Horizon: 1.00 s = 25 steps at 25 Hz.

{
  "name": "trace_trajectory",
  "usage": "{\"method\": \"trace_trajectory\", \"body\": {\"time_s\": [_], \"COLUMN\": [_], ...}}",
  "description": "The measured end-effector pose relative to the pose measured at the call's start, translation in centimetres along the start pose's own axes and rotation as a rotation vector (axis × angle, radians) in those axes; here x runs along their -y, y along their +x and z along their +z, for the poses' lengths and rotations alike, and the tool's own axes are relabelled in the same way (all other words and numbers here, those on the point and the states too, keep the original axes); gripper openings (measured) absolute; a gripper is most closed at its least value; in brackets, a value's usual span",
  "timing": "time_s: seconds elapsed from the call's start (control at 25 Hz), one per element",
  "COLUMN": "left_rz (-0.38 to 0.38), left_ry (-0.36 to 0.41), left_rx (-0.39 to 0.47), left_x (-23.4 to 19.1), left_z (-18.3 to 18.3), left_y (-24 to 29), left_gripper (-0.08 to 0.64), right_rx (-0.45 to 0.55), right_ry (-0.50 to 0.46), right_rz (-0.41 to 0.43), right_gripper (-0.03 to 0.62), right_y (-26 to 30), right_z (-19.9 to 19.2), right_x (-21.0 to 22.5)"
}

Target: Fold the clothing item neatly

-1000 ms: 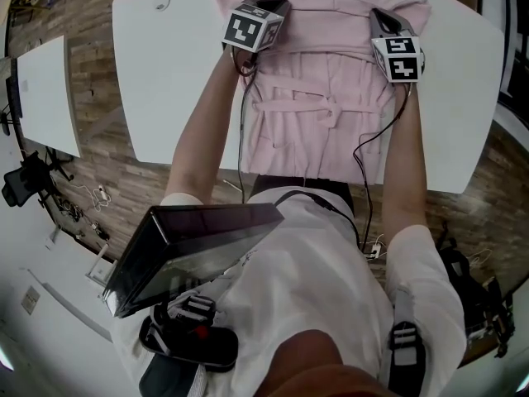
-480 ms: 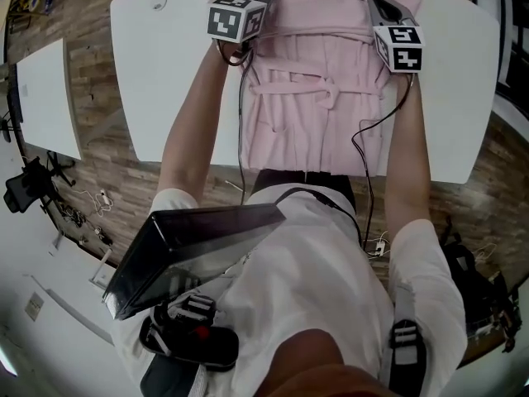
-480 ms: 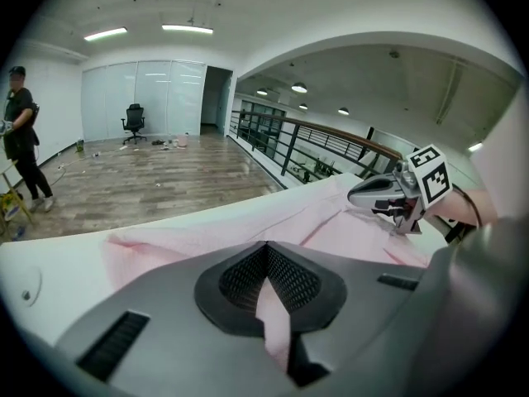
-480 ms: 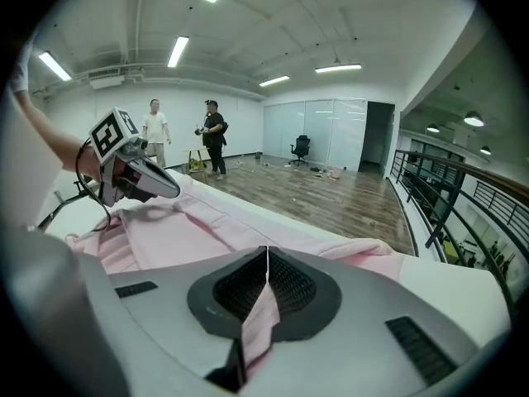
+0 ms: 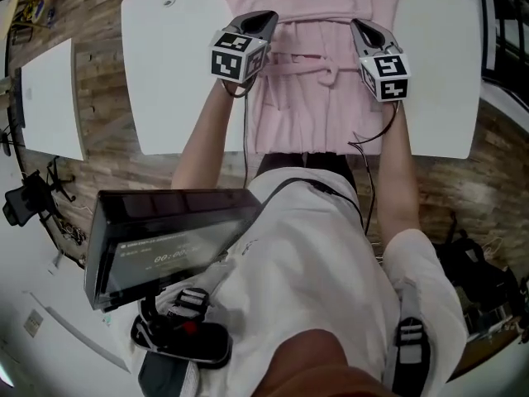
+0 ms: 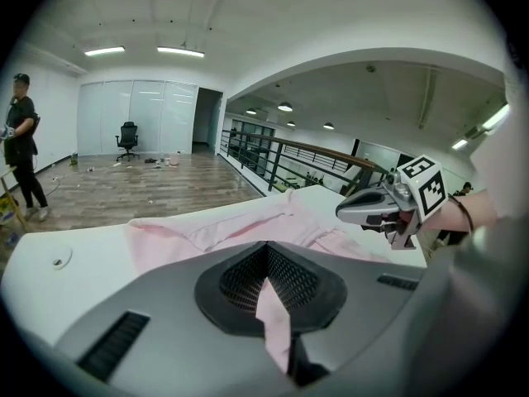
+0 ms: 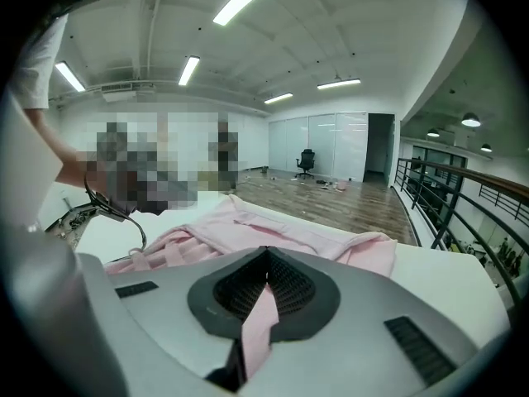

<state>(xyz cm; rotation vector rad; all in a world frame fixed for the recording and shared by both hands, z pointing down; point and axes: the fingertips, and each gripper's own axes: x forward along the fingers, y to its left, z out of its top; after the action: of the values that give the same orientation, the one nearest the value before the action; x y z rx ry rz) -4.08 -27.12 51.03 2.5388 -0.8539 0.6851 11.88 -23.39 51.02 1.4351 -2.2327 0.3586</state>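
Since a second earlier, the garment (image 5: pixel 318 106) had been drawn up at two points and brought back toward us. Both hands had left the far end of the cloth and now hung over its middle. It lay pink and lengthwise on the white desk (image 5: pixel 178 81), its far part spread ahead of the grippers and its near hem reaching the desk's near edge. Its tied belt (image 5: pixel 326 74) lay between the two hands.

We judged the chief risk to be the hold itself. Each gripper had only a narrow strip of cloth, and the weight of the rest trailing behind could pull that strip free partway through the fold. A second risk was skew: if one hand travelled faster or higher than the other, the folded edge would land crooked. The knotted belt could also bunch under the layer laid over it and leave a lump. And since the hem already sat at the desk's edge, dragging instead of lifting could slide the garment off toward us.

The left gripper (image 5: pixel 266 16) was closed, its jaws pressed together on a thin fold of the pink cloth. The right gripper (image 5: pixel 357 26) was likewise closed on a strip of the same garment, touching nothing else that we could see.
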Motion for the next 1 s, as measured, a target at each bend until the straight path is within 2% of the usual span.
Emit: {"method": "trace_trajectory", "body": {"time_s": [0.12,0.24,0.48,0.84,1.0], "left_rz": [-0.011,-0.017,0.011,0.091,0.152], "left_ry": [0.012,-0.018,-0.053,-0.065,-0.095], "left_rx": [0.042,0.073,0.052,0.085,0.049], "left_x": [2.8,5.2,9.0,15.5,17.1], "left_z": [-0.1,-1.6,-6.5,-10.7,-14.5], "left_y": [-2.8,-5.7,-8.6,-11.8,-12.9], "left_gripper": [0.002,0.002,0.002,0.002,0.002], "right_rx": [0.02,0.022,0.007,0.037,0.028], "right_ry": [0.004,0.007,0.031,0.031,0.063], "right_rz": [0.017,0.033,0.042,0.088,0.083], "right_gripper": [0.003,0.003,0.003,0.003,0.003], "right_y": [-2.8,-5.0,-8.2,-14.7,-17.4], "right_z": [-0.3,-1.1,-3.5,-7.0,-9.9], "right_x": [-2.4,-4.7,-8.1,-11.0,-11.1]}}
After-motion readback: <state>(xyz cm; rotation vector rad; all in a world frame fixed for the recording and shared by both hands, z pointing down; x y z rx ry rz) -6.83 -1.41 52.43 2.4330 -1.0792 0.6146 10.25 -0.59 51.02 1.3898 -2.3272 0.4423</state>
